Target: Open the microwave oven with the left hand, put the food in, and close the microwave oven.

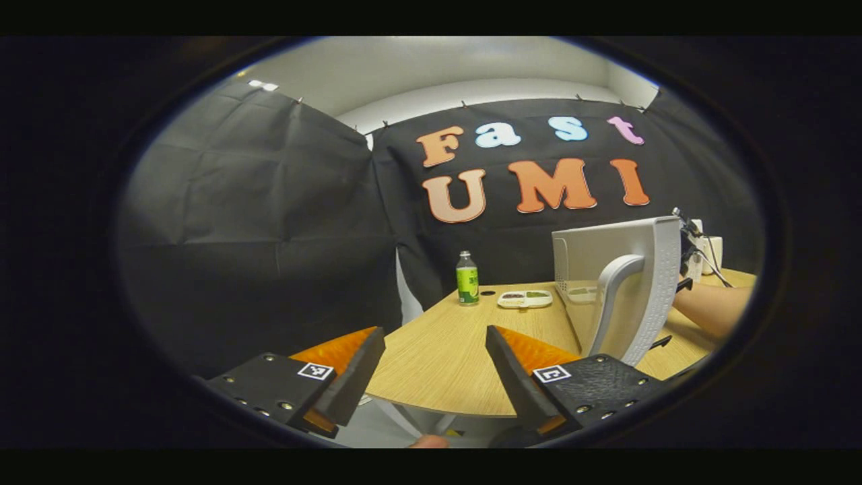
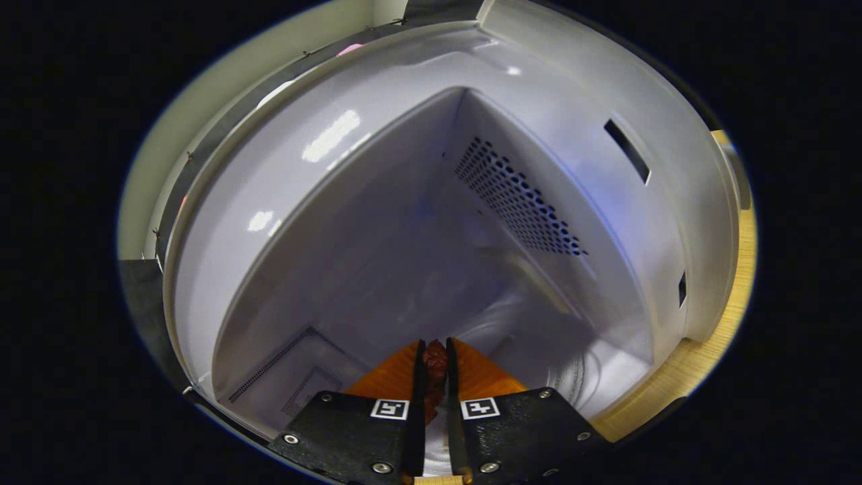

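i have the right gripper (image 2: 435, 367) pinching the food (image 2: 436, 360) inside the microwave (image 2: 417, 202), left gripper (image 1: 434, 367) spread and idle; risk: the open door (image 1: 626, 283) at 3 o'clock drifts onto my forearm (image 1: 714, 306).

One microwave oven (image 1: 619, 283), one bottle (image 1: 467, 278), one food tray (image 1: 524, 299), one table (image 1: 438, 350), two grippers (image 1: 434, 377) (image 2: 432, 377).
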A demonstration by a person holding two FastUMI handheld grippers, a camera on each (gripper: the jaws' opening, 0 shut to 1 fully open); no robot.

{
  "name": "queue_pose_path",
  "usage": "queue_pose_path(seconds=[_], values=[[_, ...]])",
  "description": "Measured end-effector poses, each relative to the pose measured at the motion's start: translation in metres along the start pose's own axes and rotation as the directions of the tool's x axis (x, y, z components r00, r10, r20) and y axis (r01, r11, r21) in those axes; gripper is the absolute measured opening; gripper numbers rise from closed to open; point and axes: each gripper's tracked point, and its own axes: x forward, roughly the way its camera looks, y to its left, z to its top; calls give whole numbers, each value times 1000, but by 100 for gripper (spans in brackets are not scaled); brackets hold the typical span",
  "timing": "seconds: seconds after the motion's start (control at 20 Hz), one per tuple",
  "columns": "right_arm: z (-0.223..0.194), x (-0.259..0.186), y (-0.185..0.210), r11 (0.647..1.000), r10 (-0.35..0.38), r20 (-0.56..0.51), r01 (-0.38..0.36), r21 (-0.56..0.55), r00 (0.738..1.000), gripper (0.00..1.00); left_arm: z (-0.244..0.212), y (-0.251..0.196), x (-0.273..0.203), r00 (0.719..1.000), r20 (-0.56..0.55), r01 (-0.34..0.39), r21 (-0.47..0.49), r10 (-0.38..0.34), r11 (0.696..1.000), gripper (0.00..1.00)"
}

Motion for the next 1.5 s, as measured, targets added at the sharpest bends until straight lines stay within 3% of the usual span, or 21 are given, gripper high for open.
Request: queue_pose_path(seconds=[0.2,0.35,0.45,0.55,0.65,0.75,0.8,0.95,1.15,1.3,1.5], values=[[-2,6,-6,995,-42,-7,41,-91,999,22,1,-10,5,1000,1,22,-4,-22,1000,91],[-4,-2,-22,983,-83,-38,75,-169,996,34,4,-24,10,999,3,53,-5,-53,999,93],[-4,-7,-27,974,-73,-55,60,-218,996,41,-1,-31,19,998,-2,68,1,-68,998,91],[1,-15,-25,967,-54,-62,37,-254,997,36,-7,-44,22,996,-20,87,5,-87,996,91],[11,-26,-23,957,-33,-53,16,-291,998,59,-3,-57,19,994,-11,110,6,-110,994,89],[15,-42,-27,953,-28,-47,12,-304,998,71,1,-70,19,991,0,133,0,-133,991,90],[14,-53,-30,951,-21,-54,4,-310,998,72,0,-69,23,992,1,124,8,-124,992,89],[11,-86,-31,918,30,-88,-62,-391,996,74,-6,-84,19,989,-15,146,10,-146,989,89],[39,-134,-13,866,124,-105,-159,-473,987,80,2,-118,8,976,5,218,6,-218,976,89],[63,-166,-4,840,173,-116,-208,-501,978,85,5,-149,4,958,10,286,5,-286,958,90],[107,-204,4,773,263,-74,-256,-581,962,88,12,-196,2,925,21,380,0,-380,925,89]])
